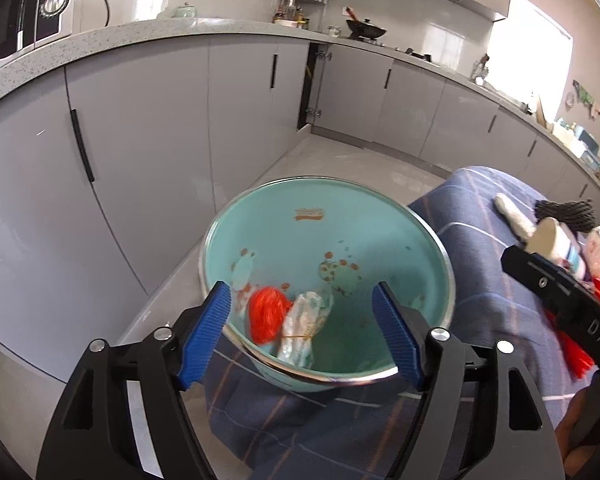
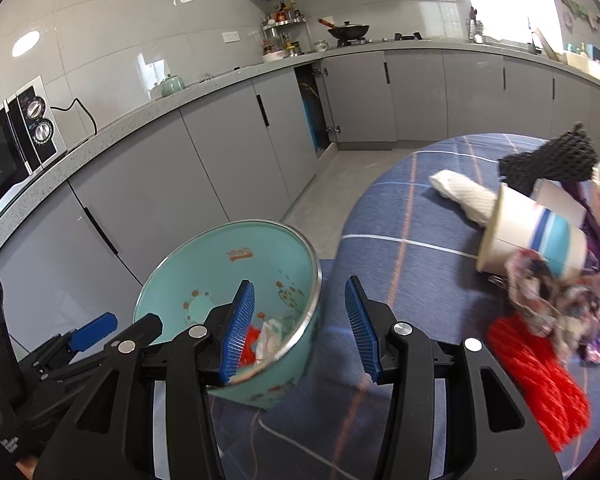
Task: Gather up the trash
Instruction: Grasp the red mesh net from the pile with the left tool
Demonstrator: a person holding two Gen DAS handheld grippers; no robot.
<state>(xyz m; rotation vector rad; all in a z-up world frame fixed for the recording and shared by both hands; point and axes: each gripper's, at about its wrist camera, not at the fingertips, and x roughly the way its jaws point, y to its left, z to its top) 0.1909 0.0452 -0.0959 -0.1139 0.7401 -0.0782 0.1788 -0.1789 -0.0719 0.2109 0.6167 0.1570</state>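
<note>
The left gripper (image 1: 302, 334) tilts down over the teal bucket (image 1: 380, 232), jaws spread wide and empty. The right gripper (image 2: 300, 330) points down beside it, partly open, empty. Inside the bucket lie a red net (image 1: 266, 316) and a crumpled wrapper (image 1: 304, 328); more trash, including a paper cup (image 2: 532, 232), lies on the table (image 2: 404, 208).

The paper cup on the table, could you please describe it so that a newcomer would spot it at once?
Start at the table with the blue checked cloth, then look past the teal bin to the trash pile at the right. The paper cup lies tipped on its side among it, beside a white rolled cloth. It alone is cream with blue stripes.
</note>
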